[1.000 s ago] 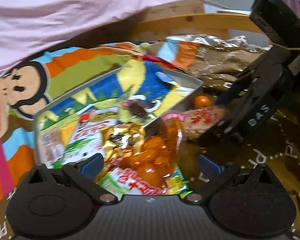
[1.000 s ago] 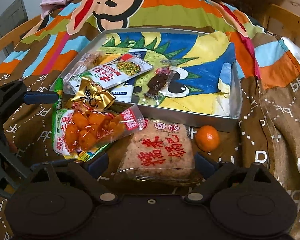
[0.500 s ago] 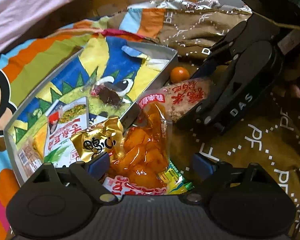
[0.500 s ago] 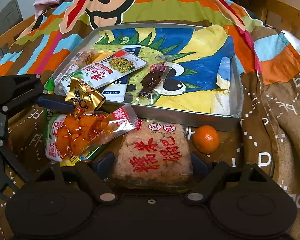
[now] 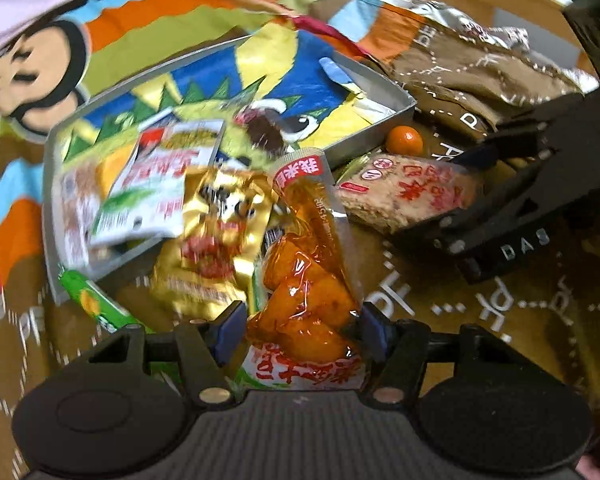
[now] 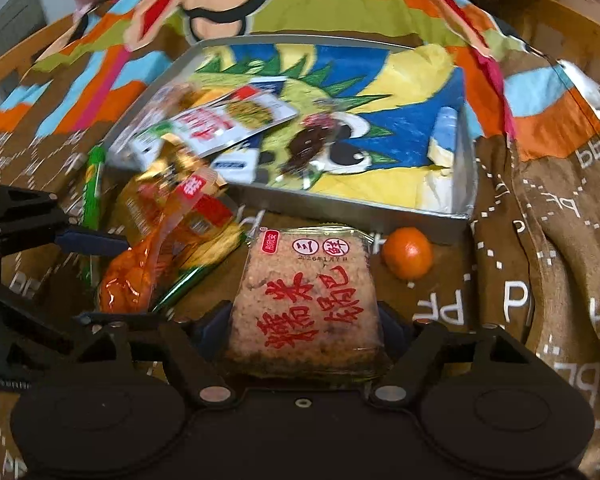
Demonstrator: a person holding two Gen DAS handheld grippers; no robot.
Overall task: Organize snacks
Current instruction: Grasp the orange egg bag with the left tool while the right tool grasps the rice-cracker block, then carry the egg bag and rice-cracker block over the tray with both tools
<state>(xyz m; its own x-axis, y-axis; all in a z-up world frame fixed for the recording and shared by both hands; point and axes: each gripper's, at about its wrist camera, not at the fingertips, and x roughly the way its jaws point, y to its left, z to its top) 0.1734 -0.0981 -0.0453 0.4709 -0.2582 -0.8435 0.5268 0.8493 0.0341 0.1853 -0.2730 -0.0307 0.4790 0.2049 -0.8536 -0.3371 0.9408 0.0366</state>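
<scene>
Orange pouch (image 5: 306, 308) sits lower centre of the left wrist view, long axis running up-frame, red-labelled sealed end pointing up toward the tray (image 5: 374, 138). Left gripper (image 5: 300, 328) jaws closing, pads at both edges of the pouch, contact looks made. A second ago the jaws were much wider and the pouch lay flat; now its top end stands lifted.

Rice cake pack (image 6: 310, 300) lower centre of the right wrist view, long axis up-frame, top edge toward the tray. Right gripper (image 6: 306, 330) jaws closing on its sides, narrower than before.

Gold packet (image 5: 216, 240) just left of the pouch, blurred. Tangerine (image 6: 407, 253) right of the rice cake, apart, beside the tray wall.
</scene>
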